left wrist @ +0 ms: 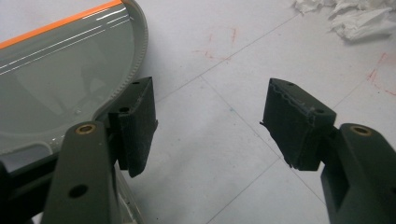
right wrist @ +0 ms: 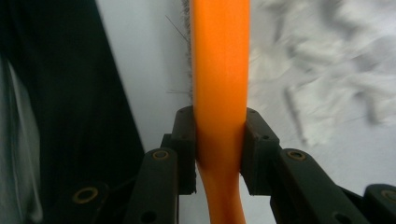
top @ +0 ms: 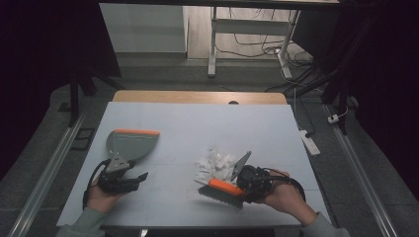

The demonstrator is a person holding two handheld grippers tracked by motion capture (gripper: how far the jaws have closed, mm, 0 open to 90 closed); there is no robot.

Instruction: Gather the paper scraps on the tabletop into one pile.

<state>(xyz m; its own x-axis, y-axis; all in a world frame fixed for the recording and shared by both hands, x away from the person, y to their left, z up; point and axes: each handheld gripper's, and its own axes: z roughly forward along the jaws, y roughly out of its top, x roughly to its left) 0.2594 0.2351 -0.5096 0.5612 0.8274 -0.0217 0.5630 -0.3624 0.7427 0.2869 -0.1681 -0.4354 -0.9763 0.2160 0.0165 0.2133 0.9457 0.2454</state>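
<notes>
In the high view a grey plastic dustpan with an orange front lip (top: 129,143) lies on the white table sheet (top: 197,118) at centre left of the frame. Just below it, the left gripper (top: 140,177) is held by a hand (top: 101,196) entering from the lower left. It is small and dark there, and its jaw gap is hard to read. The left gripper view settles it: the two black padded jaws stand wide apart with bare sheet between them and nothing held. The dustpan (left wrist: 60,79) fills the upper left of that frame, its handle end cut off behind the left jaw. Faint red marks on the sheet also show there.

At lower right of the high view, the right gripper (top: 242,186) clamps the orange handle of a small hand brush with dark bristles (top: 223,191). The brush lies across the near edge of a pile of crumpled white paper scraps (top: 215,164), and where the bristles meet the pile is too small to make out. The right gripper view shows the jaws closed narrowly on the orange handle (right wrist: 219,84). A few stray bristles show along the handle's left edge. The scraps (right wrist: 327,70) are blurred at right, and the brush head is cut off by the frame's top edge. A dark mass at the left of that frame cannot be identified.
</notes>
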